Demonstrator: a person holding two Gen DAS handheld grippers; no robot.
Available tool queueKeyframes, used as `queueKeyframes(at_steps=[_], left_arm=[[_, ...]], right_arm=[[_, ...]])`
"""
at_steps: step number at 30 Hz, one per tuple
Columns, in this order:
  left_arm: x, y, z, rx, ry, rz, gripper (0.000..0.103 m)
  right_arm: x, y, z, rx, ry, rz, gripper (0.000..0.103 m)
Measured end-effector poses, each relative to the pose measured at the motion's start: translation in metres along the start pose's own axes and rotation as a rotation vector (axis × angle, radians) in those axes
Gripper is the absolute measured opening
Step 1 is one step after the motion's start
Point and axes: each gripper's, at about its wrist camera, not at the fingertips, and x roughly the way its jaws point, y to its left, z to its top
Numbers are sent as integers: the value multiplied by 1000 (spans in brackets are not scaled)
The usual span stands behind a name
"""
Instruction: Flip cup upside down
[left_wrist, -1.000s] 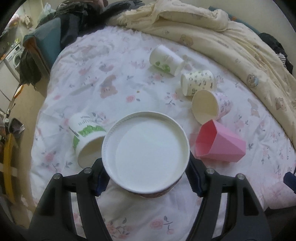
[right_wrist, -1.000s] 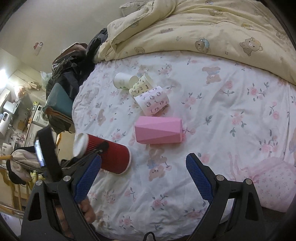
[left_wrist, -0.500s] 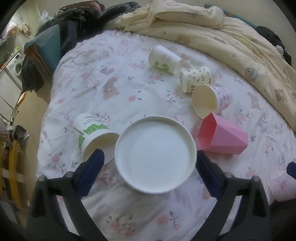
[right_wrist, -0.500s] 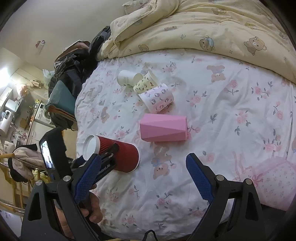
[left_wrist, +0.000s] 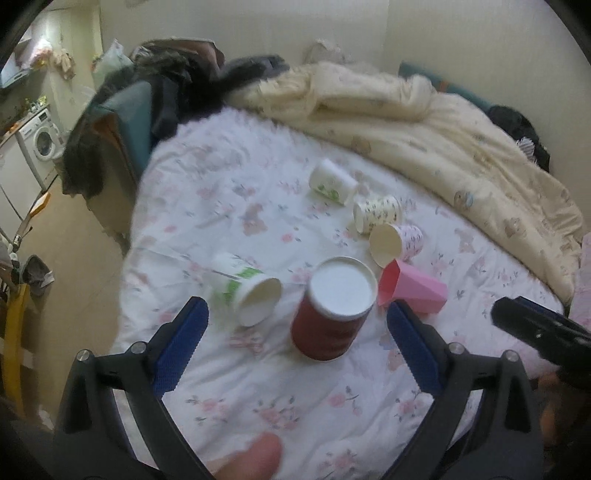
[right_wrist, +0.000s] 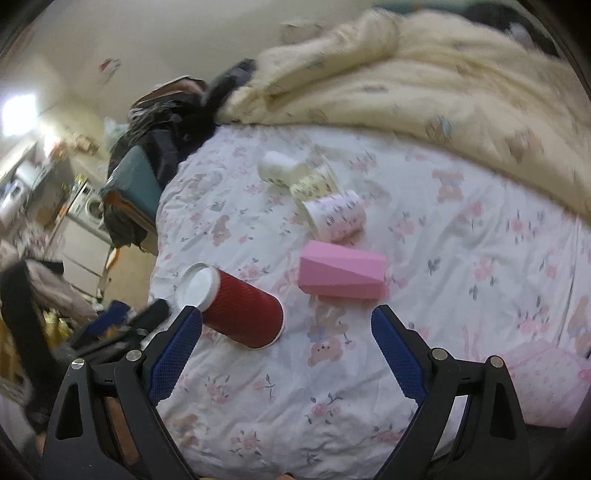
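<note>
A red ribbed paper cup (left_wrist: 328, 314) stands upside down on the flowered bed sheet, its white base on top. It also shows in the right wrist view (right_wrist: 240, 310). My left gripper (left_wrist: 297, 350) is open and empty, pulled back just short of the cup. My right gripper (right_wrist: 286, 350) is open and empty, low over the sheet to the right of the cup; it shows as a black shape at the right of the left wrist view (left_wrist: 543, 328).
A pink faceted cup (left_wrist: 410, 288) lies on its side right of the red cup. A green-printed cup (left_wrist: 247, 291) lies to its left. Three more paper cups (left_wrist: 376, 214) lie further back. A cream quilt (left_wrist: 424, 122) is bunched behind. The bed edge (left_wrist: 129, 258) drops off at left.
My left gripper opened, let go of the red cup and drew back and up. The cup now stands on the sheet by itself. My right gripper barely moved.
</note>
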Motion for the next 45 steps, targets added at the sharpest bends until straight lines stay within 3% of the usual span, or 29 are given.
queueKeyframes(at_steps=[4, 10, 18, 45], left_arm=[[-26, 25, -6, -50, -29, 1, 103], [-45, 51, -28, -107, -39, -7, 103], [-25, 61, -54, -139, -9, 12, 103], [-26, 57, -51, -137, -28, 5, 103]], right_arm=[[-7, 25, -8, -118, -37, -17, 96], [-13, 52, -25, -218, -85, -47, 103], [3, 64, -44, -268, -81, -91, 103], [12, 64, -43, -267, -85, -106, 103]])
